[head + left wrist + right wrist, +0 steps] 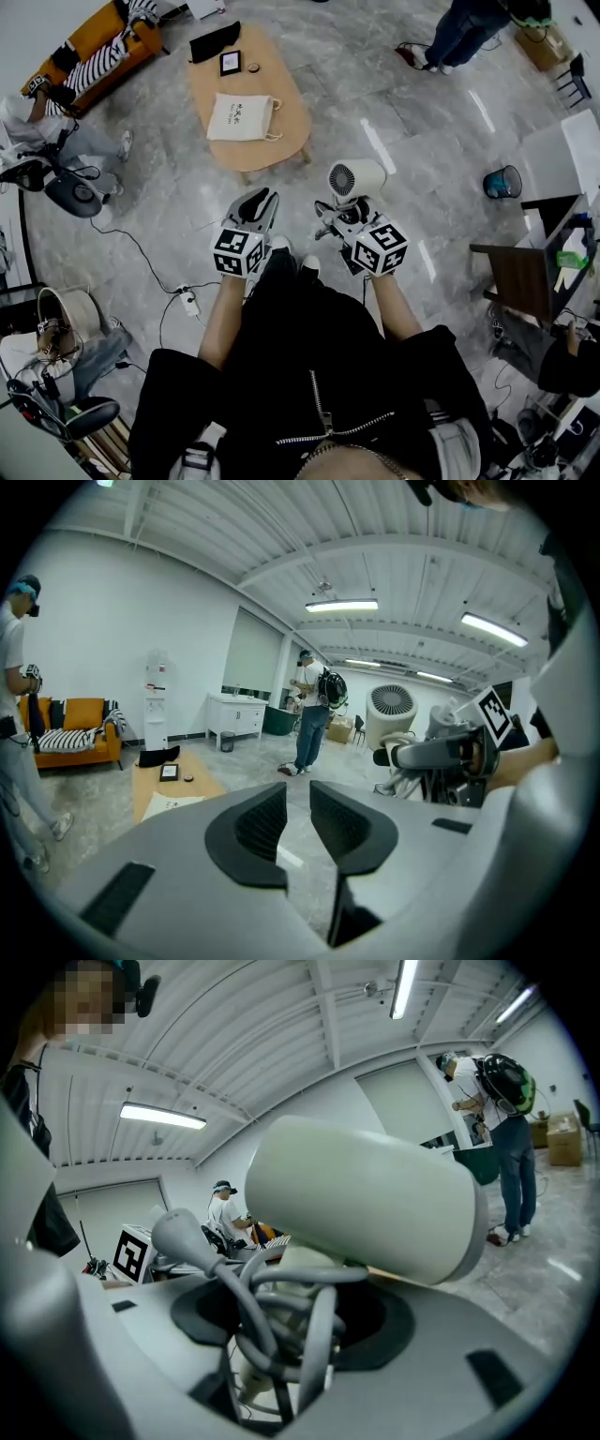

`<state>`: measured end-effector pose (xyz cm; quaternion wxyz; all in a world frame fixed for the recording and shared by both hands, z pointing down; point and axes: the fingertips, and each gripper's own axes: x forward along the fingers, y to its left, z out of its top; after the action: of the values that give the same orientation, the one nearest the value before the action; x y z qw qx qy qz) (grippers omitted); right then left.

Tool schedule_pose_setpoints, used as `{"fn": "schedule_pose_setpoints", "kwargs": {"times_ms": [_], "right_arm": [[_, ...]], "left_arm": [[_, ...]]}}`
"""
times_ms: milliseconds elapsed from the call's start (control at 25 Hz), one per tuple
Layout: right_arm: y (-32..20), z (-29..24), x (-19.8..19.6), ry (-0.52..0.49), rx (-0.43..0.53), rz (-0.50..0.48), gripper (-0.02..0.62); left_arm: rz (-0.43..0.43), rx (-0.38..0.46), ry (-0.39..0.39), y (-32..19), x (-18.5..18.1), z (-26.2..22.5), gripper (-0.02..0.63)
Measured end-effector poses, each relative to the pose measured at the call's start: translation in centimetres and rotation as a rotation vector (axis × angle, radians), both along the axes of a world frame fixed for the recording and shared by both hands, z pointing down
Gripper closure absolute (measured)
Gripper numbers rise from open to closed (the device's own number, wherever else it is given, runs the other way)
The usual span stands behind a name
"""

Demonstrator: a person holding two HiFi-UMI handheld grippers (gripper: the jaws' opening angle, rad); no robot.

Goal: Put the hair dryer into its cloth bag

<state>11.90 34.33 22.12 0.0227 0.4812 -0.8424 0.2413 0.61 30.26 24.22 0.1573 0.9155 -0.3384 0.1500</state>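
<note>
Cream-white hair dryer [354, 178]: clamped by its cord-wrapped handle in right gripper [347, 216], barrel above the jaws | left gripper [255, 204]: jaws slightly apart, nothing between | forearms: stretched forward side by side, grippers tipped slightly down | cloth bag [241, 117]: flat on wooden table [286, 103], toward its near end, well apart from dryer

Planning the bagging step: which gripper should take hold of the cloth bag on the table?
Left, likely. The left gripper is empty, jaws slightly apart, and the cloth bag lies ahead, toward its side. The right gripper is clamped on the hair dryer.
</note>
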Motion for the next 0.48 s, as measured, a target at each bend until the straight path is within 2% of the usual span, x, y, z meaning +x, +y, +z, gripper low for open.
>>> {"fn": "schedule_pose_setpoints", "kwargs": {"times_ms": [480], "right_arm": [[-6.2,0.0,-2.1,0.022,0.004,-0.04,0.325]], "left_arm": [[-0.038,-0.013,0.035,-5.9,-1.3,0.6,0.521]]}}
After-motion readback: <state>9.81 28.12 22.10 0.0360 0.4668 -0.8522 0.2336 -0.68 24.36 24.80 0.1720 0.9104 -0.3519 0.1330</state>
